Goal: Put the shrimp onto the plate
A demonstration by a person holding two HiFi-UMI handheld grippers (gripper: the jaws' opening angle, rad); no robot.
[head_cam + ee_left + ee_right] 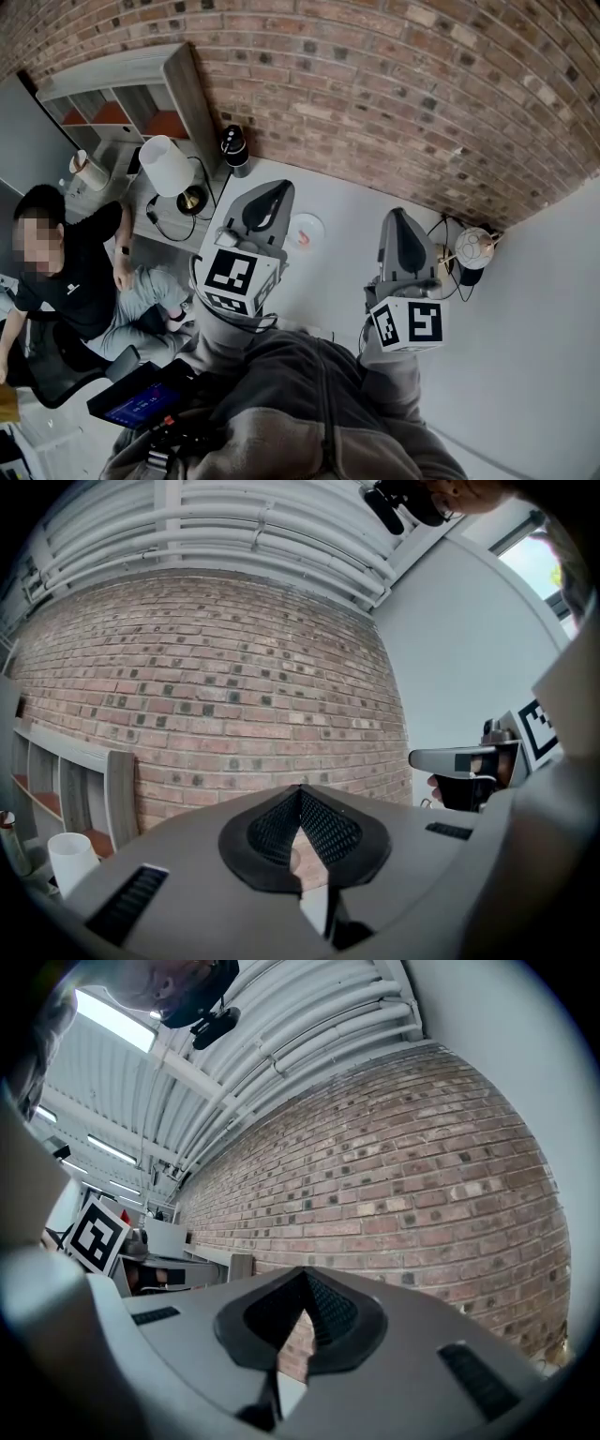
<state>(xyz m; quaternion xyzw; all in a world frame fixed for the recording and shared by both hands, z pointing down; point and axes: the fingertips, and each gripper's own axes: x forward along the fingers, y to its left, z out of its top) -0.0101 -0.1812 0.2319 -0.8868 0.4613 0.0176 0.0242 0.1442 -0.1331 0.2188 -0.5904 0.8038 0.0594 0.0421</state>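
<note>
A small white plate lies on the white table near the brick wall. A small pinkish piece, seemingly the shrimp, rests on its near side. My left gripper is raised just left of the plate and is shut with nothing in it. My right gripper is held up to the plate's right, also shut and empty. In the left gripper view the left gripper points at the brick wall, jaws meeting at the tip. The right gripper does the same in its own view. Neither gripper view shows the plate.
A black cylinder and a white lamp stand at the table's far left, next to a shelf. A round white lamp with cables sits at the right. A person sits at the left.
</note>
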